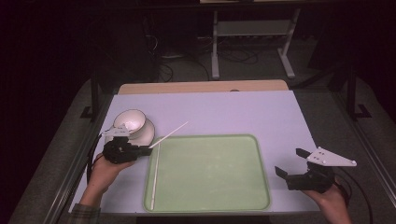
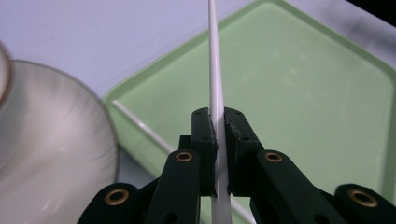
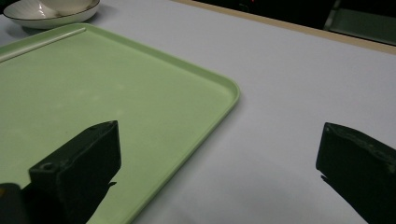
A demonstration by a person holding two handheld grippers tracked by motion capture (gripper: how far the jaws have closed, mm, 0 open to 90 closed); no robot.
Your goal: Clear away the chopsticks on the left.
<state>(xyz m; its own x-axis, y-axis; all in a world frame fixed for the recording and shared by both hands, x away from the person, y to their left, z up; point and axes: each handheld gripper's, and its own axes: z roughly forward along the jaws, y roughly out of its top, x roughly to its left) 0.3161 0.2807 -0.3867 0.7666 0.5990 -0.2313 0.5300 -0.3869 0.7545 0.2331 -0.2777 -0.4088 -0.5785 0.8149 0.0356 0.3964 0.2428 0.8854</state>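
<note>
Placing the second chopstick (image 1: 169,134) beside the first chopstick (image 1: 155,176) on the green tray (image 1: 261,196).
Pinched in left tool (image 2: 219,140) at frame's left; lower level, parallel, before release. Right tool (image 1: 290,163) spread, idle, lower right.

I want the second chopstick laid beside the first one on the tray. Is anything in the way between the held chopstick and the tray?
Nothing visible. The left gripper is shut on the white chopstick, held over the green tray's left edge. The other chopstick lies along that edge; the tray beside it is bare. The bowl sits off the tray, behind the gripper.
</note>
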